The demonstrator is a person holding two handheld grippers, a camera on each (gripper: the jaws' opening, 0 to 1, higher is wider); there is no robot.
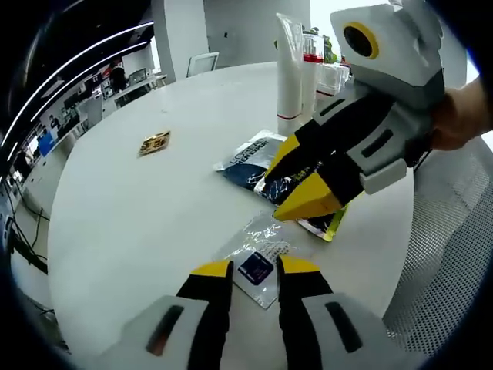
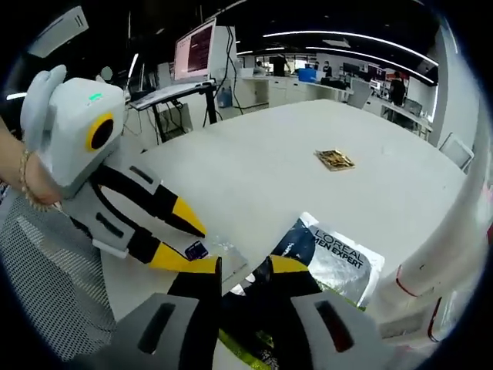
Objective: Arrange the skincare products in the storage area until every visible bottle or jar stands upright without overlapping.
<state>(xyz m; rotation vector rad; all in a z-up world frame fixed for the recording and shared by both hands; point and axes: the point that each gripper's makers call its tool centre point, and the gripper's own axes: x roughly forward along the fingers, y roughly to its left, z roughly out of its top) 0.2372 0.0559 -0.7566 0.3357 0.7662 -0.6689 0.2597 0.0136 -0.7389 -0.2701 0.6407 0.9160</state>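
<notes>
While both jaws rise from the bottom of the left gripper view, the left hand-held gripper (image 1: 255, 267) is seen parted by a moderate gap, with a clear sachet (image 1: 258, 258) lying flat on the desk (image 1: 139, 216) between its yellow tips; whether the tips touch it cannot be told. At centre right of that view, the right hand-held gripper (image 1: 296, 185) is seen coming in from the upper right, its jaws slightly apart over a dark sachet (image 1: 286, 181); a grasp cannot be confirmed. White tubes (image 1: 291, 69) stand upright at top centre, near the desk's far edge. A small gold packet (image 1: 154, 142) lies apart at upper left.

From the right gripper view, the printed face of a silver sachet (image 2: 335, 258) is readable at lower right, its long axis running from lower left to upper right. The right hand-held gripper (image 2: 246, 266) is shown moderately open above dark packaging. The left hand-held gripper (image 2: 189, 239) enters from the left, tips beside the clear sachet (image 2: 212, 250). A monitor (image 2: 196, 50) is seen at upper left.
</notes>
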